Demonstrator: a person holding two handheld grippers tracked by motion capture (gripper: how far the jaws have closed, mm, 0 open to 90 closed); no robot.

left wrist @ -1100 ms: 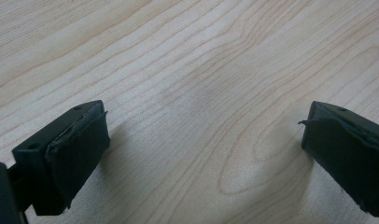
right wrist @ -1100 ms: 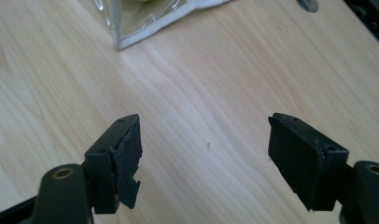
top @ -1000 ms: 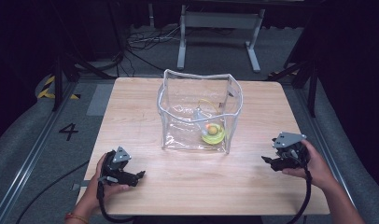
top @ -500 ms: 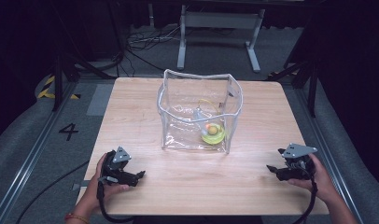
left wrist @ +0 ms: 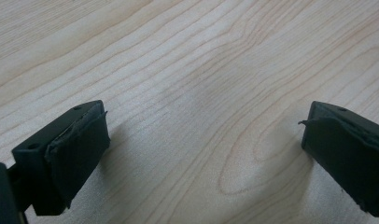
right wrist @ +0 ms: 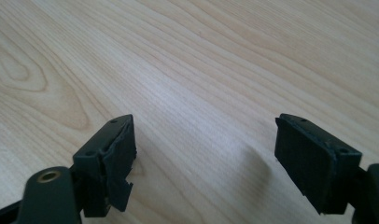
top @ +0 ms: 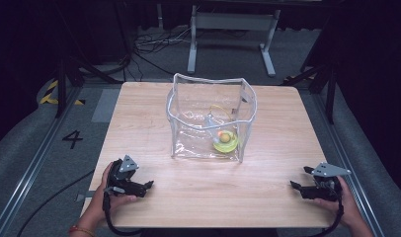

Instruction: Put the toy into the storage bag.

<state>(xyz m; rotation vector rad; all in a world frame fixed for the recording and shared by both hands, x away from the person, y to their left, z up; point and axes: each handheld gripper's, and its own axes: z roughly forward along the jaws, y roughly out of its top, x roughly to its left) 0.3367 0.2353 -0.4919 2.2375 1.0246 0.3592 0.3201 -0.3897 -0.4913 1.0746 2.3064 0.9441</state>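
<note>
A clear plastic bag with a white rim stands upright in the middle of the wooden table. Inside it, at the lower right, lies a yellow-green roll with an orange ball on top. My left gripper rests low on the table near the front left, held by a hand, and it is open. In the left gripper view the jaws stand wide apart over bare wood. My right gripper sits near the front right corner, open. In the right gripper view only wood lies between the jaws.
A metal stand and cables lie on the floor beyond the table's far edge. A rail runs along the floor on the left, beside a painted number 4.
My right gripper has moved toward the front edge of the table and down to the front right corner. The left gripper has stayed where it was.
</note>
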